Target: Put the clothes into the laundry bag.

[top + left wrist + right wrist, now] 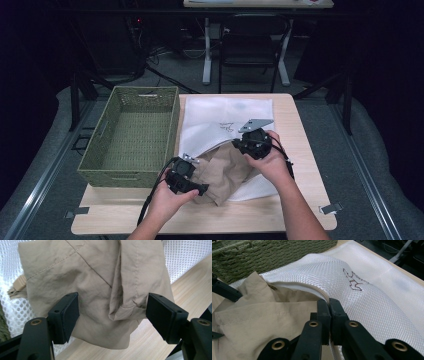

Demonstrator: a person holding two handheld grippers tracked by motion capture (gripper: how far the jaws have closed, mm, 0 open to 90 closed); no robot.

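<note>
A tan garment (227, 167) lies half out of the mouth of a white mesh bag (225, 112) on the wooden table. My left gripper (201, 189) is at the garment's near end. In the left gripper view its jaws (112, 312) stand open on either side of a folded hem of the tan cloth (100, 277), and the pads are not pressing on it. My right gripper (239, 146) is shut on the zippered edge of the mesh bag (367, 302), pads together (329, 305), and holds the mouth lifted over the garment (262, 320).
A green woven basket (127, 177) stands to the left of the bag, close to my left hand, and its wall (274, 255) is seen behind the bag. Bare table (300, 135) lies right of the bag. Desk legs and a chair (250, 45) stand beyond the table.
</note>
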